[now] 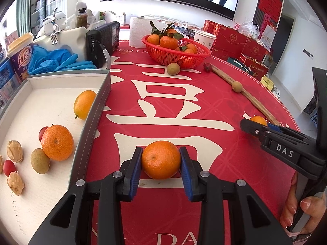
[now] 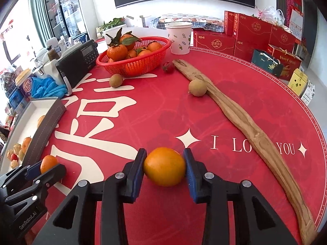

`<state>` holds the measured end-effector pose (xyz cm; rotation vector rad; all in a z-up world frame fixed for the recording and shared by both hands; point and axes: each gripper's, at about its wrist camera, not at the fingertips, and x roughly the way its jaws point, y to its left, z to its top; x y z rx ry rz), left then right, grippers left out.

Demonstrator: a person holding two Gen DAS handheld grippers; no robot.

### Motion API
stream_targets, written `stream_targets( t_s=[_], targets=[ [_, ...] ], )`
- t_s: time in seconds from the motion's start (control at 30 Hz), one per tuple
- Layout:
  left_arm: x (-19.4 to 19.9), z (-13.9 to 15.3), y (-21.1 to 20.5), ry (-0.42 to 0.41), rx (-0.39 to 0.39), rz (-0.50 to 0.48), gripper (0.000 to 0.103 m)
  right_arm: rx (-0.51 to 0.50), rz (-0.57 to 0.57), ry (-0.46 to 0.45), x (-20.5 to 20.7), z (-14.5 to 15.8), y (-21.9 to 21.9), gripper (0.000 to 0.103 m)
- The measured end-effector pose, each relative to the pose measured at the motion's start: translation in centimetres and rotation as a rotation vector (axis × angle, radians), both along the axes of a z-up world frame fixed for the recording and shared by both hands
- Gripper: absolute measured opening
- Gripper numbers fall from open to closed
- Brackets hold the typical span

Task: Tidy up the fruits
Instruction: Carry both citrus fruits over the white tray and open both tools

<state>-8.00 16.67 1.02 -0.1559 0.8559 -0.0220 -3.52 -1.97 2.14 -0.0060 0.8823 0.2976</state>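
We see the white shallow tray (image 1: 51, 94) at the left holding a dimpled mandarin, an oval kumquat, brown longans, red cherry tomatoes and papery husked berries, while the red plastic mesh basket (image 1: 173, 58) holds leafy mandarins. Our left hand-held gripper (image 1: 161, 160) clamps a round dimpled orange mandarin (image 1: 161, 159) on the red-clothed bench (image 1: 204, 112); our right hand-held gripper (image 2: 165, 166) clamps a smooth oval orange kumquat (image 2: 164, 166). Only the right view shows the whole long wooden strip (image 2: 241, 120).
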Motion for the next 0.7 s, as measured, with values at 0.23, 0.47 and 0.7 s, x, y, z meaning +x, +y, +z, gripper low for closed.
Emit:
stream_targets(
  t_s=[0.23, 0.47, 0.7],
  targets=[
    [-0.9, 1.8, -0.1, -0.079, 0.043, 0.018, 0.038, 0.084, 0.030, -0.027, -0.6, 1.1, 0.3, 0.038],
    [-1.5, 4.0, 2.0, -0.139, 0.063, 0.087, 0.038, 0.112, 0.032, -0.011, -0.6, 1.6, 1.4, 0.038],
    [-2.6, 4.8, 5.6, -0.135, 0.051, 0.160, 0.038, 0.133, 0.085, 0.012, -0.8, 2.9, 5.9, 0.038]
  ],
)
